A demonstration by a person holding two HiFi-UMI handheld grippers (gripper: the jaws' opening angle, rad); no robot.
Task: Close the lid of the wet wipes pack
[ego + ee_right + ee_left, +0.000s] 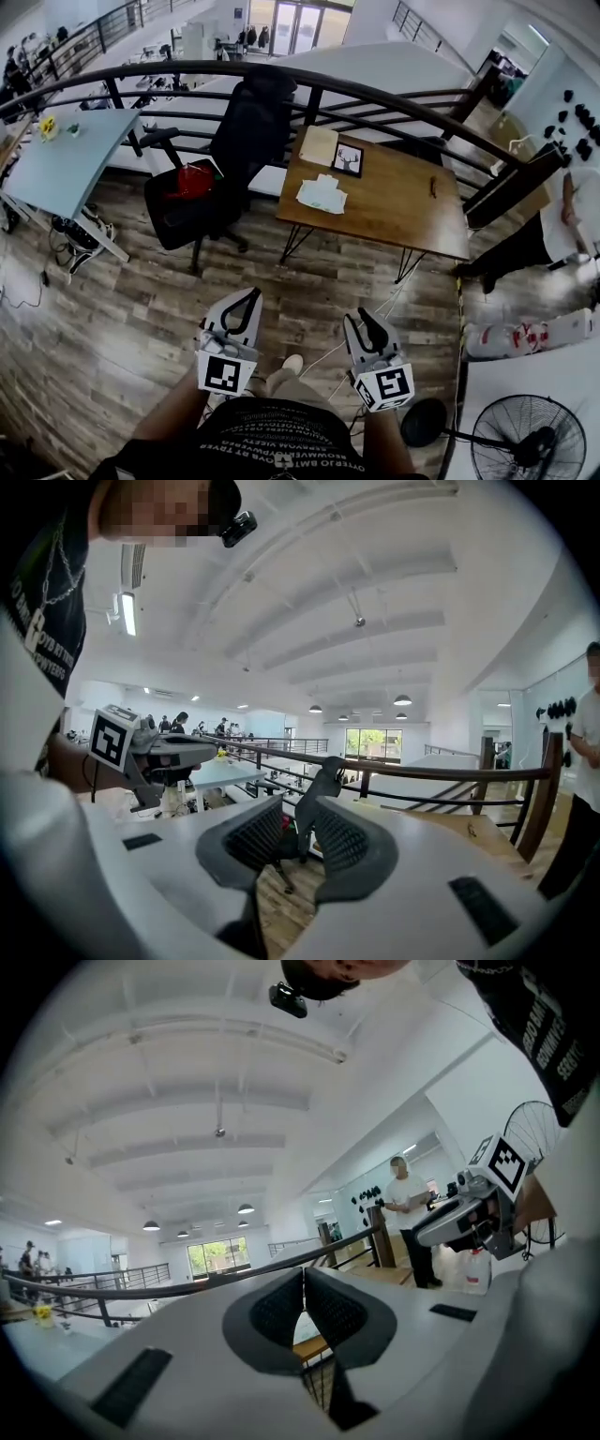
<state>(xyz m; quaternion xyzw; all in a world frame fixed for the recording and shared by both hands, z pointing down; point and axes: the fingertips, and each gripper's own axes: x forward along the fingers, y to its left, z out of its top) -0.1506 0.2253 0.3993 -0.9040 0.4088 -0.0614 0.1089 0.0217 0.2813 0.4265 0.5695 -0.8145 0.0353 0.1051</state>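
The wet wipes pack [322, 194] is a white packet on the brown wooden table [403, 211], well ahead of me across the floor; I cannot tell how its lid stands. Both grippers are held low near my body, far short of the table. My left gripper [253, 296] has its fingertips touching and holds nothing; in the left gripper view its pads [281, 1312] meet at the tip. My right gripper [361, 319] is open, with a clear gap between its pads [251, 841] and nothing in it.
A black office chair [234, 141] with a red item on its seat stands left of the table, in front of a dark curved railing [375, 80]. A framed picture [348, 158] and a tan folder [319, 145] lie on the table. A floor fan [525, 441] and a person [562, 225] are at the right.
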